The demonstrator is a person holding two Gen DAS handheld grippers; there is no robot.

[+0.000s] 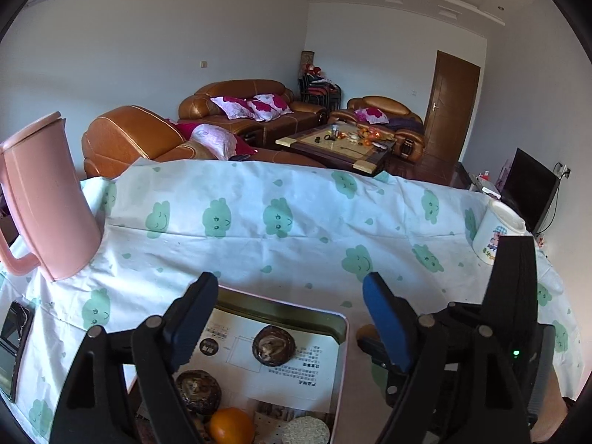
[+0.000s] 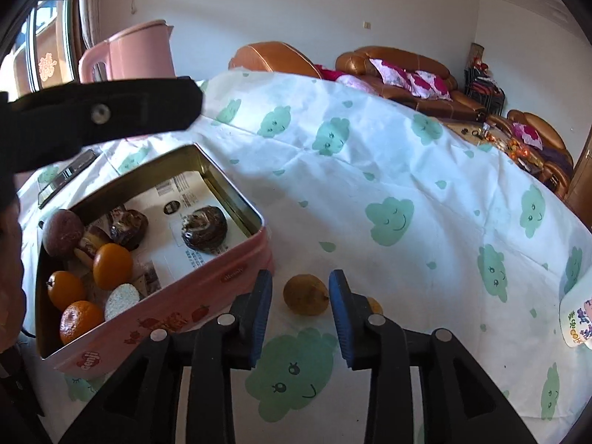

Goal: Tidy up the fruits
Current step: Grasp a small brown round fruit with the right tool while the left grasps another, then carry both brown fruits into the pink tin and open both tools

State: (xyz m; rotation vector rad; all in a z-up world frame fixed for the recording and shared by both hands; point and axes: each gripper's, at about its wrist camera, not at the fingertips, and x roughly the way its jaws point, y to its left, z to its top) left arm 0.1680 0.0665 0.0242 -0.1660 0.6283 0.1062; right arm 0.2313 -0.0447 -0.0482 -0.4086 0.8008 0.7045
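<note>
My right gripper (image 2: 300,309) is spread wide with nothing between its blue pads, hovering low over the tabletop (image 2: 370,155). A brownish-yellow fruit (image 2: 306,294) lies on the cloud-print cloth just ahead of the gap between the fingers, not touching either one, and close beside the pink tin (image 2: 207,285). A smaller fruit (image 2: 374,305) peeks out behind the right finger.

My left gripper (image 1: 292,320) is also open and empty, held above the tin's far end (image 1: 281,301). Inside the tin lie three oranges (image 2: 112,266), a purple round fruit (image 2: 63,233), dark wrapped pastries (image 2: 204,228) and a pale speckled cake (image 2: 121,300).

A pink jug (image 1: 44,199) stands at the left, a phone (image 1: 14,347) lies near it, and a white mug (image 1: 497,231) sits at the right.
</note>
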